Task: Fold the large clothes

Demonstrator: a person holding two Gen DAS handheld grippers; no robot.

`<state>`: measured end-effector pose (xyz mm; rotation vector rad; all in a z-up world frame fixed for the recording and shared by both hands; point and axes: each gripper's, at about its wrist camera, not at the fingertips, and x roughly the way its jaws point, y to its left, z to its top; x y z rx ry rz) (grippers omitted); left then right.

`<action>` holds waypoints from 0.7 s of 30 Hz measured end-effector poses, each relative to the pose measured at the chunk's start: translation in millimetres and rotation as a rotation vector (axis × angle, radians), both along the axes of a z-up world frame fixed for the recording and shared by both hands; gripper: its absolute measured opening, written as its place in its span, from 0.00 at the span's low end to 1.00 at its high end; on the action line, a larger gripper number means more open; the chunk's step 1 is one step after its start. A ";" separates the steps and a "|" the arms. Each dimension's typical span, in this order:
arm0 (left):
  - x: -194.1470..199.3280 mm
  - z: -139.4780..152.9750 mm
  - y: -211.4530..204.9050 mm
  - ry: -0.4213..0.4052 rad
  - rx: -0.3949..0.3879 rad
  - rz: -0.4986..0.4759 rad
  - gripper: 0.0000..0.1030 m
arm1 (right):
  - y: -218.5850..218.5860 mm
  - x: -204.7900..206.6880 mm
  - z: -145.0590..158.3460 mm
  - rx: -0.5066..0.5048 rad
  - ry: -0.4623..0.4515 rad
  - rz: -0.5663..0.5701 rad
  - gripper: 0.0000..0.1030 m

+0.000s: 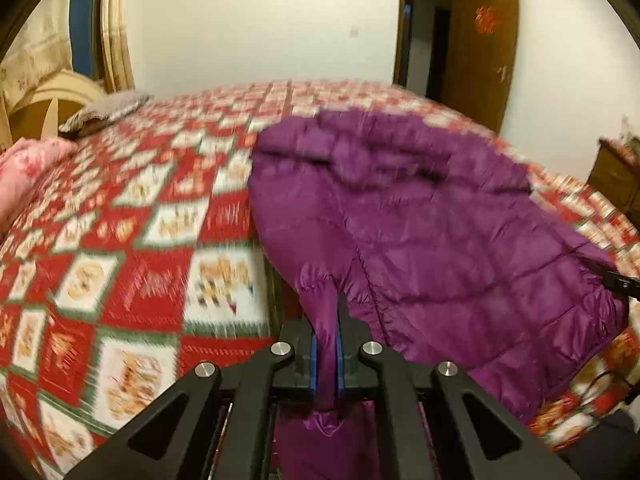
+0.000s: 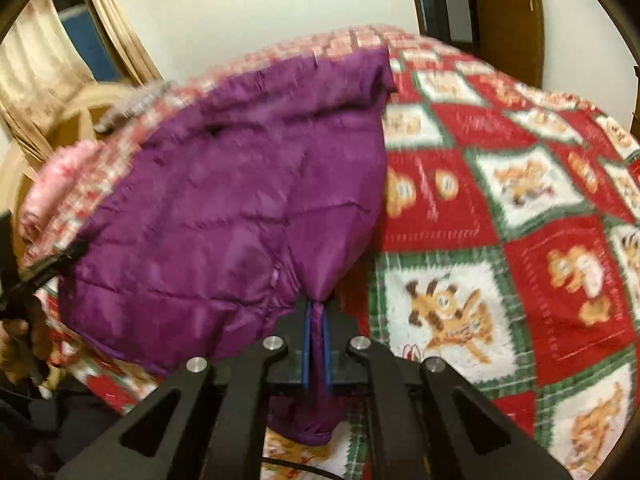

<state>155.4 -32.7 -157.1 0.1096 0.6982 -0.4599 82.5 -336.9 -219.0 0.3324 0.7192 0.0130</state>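
A purple quilted puffer jacket (image 1: 420, 220) lies spread over the near side of a bed with a red, white and green patterned cover (image 1: 140, 240). My left gripper (image 1: 327, 344) is shut on a fold of the jacket's near left edge. My right gripper (image 2: 317, 340) is shut on a fold of the jacket (image 2: 240, 208) at its near right edge, lifting the fabric off the bed cover (image 2: 500, 220). The right gripper's tip shows at the right edge of the left wrist view (image 1: 624, 282). Both views are blurred.
A pink pillow (image 1: 28, 172) and a grey pillow (image 1: 108, 112) lie by the cream headboard (image 1: 52, 96) at the left. A brown door (image 1: 480, 52) stands open at the back right. A wooden cabinet (image 1: 618, 180) stands right of the bed.
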 end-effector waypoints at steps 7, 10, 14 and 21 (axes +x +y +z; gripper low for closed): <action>-44.4 93.0 13.9 -0.195 -0.031 -0.090 0.04 | -4.7 -44.6 94.3 0.018 -0.205 0.012 0.05; -37.8 100.9 13.0 -0.244 -0.011 -0.096 0.05 | -6.3 -50.3 126.2 0.006 -0.294 0.016 0.05; 21.4 77.6 5.9 -0.238 0.023 -0.056 0.05 | -20.8 -3.2 131.1 0.044 -0.333 -0.010 0.05; 125.3 49.2 -7.6 -0.167 -0.028 0.020 0.09 | -49.5 98.0 113.9 0.096 -0.276 -0.102 0.05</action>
